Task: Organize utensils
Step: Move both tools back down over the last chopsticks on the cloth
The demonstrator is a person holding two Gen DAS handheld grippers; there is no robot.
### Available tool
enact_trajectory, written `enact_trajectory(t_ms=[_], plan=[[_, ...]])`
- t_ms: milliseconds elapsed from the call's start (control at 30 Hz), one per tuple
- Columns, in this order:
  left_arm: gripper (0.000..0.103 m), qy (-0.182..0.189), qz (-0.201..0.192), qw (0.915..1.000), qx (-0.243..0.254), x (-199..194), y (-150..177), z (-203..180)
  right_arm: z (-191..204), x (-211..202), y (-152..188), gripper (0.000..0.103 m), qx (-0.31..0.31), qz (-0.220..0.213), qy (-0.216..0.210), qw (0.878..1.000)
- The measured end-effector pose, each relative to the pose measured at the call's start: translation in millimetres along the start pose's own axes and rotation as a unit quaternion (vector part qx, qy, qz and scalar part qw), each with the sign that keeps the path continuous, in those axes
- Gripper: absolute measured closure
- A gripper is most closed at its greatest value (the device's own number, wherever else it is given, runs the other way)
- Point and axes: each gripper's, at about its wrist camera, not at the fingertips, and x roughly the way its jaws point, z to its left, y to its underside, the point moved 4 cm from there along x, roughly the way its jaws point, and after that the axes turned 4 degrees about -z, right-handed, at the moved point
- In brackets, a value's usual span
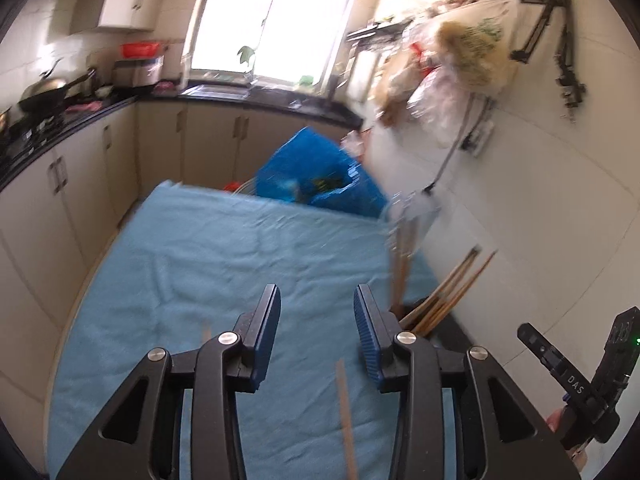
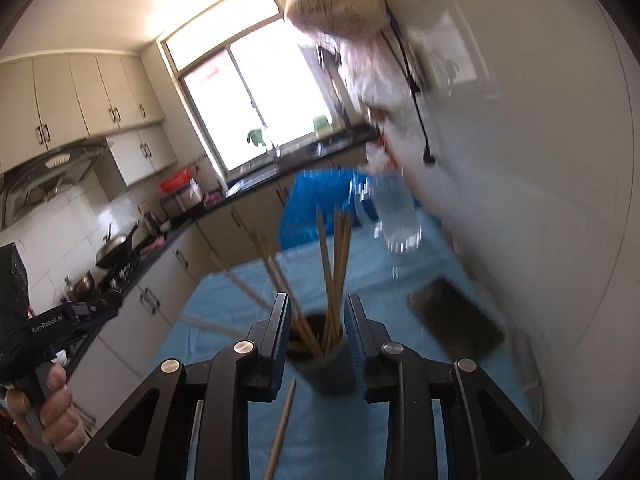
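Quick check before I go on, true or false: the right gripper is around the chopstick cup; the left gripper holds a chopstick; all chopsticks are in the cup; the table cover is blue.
1. The right gripper brackets the dark cup. True.
2. The left gripper holds a chopstick. False: its jaws are open with nothing between them.
3. All chopsticks are in the cup. False: a loose chopstick lies on the cloth.
4. The cloth is blue. True.
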Motion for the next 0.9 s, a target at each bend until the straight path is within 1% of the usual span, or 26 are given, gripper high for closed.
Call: enact_trajectory(t_ms=[100,200,300,367,467,533,567,600,633,700,733,767,800,833,867,900], plan=[[0.066,-0.028,0.035,0.9988,-0.021,10,26,36,-1,20,34,0.073,0.005,0.053,-0.004,0.999],[0.066,-0.053,0.078,0.9946,-0.043,26,50,69,4,44,64,0.073,0.016,0.108,-0.014,0.994],[0.066,-0.067,0.111,0.9895,-0.063,44,65,96,14,67,84,0.073,0.009,0.148,-0.017,0.989],[0.066,-0.069,0.134,0.9859,-0.074,60,70,108,20,78,96,0.073,0.003,0.169,-0.015,0.985],[0.066,-0.073,0.170,0.9788,-0.088,92,75,123,27,89,106,0.073,-0.005,0.187,-0.012,0.982],[0.066,-0.074,0.184,0.9760,-0.090,114,74,126,30,92,109,0.073,-0.008,0.191,-0.009,0.981],[0.066,-0.090,0.193,0.9731,-0.088,126,74,129,31,93,109,0.073,-0.011,0.193,-0.008,0.981],[0.066,-0.095,0.198,0.9719,-0.086,135,74,131,31,94,110,0.073,-0.013,0.194,-0.005,0.981],[0.066,-0.090,0.200,0.9722,-0.082,143,73,131,32,94,111,0.073,-0.015,0.195,-0.003,0.981],[0.067,-0.105,0.208,0.9693,-0.077,161,71,133,31,96,111,0.073,-0.017,0.198,0.000,0.980],[0.067,-0.104,0.209,0.9696,-0.074,167,70,131,31,96,113,0.073,-0.018,0.199,0.002,0.980],[0.072,-0.099,0.211,0.9702,-0.066,175,69,128,31,98,114,0.073,-0.017,0.202,0.004,0.979],[0.076,-0.100,0.218,0.9687,-0.064,183,70,127,32,99,114,0.073,-0.017,0.204,0.004,0.979],[0.083,-0.104,0.224,0.9666,-0.067,189,72,127,32,102,115,0.073,-0.018,0.207,0.006,0.978],[0.089,-0.110,0.216,0.9682,-0.062,191,71,125,33,105,116,0.073,-0.019,0.210,0.008,0.978],[0.094,-0.114,0.216,0.9682,-0.054,193,73,123,34,106,116,0.073,-0.019,0.211,0.009,0.977]])
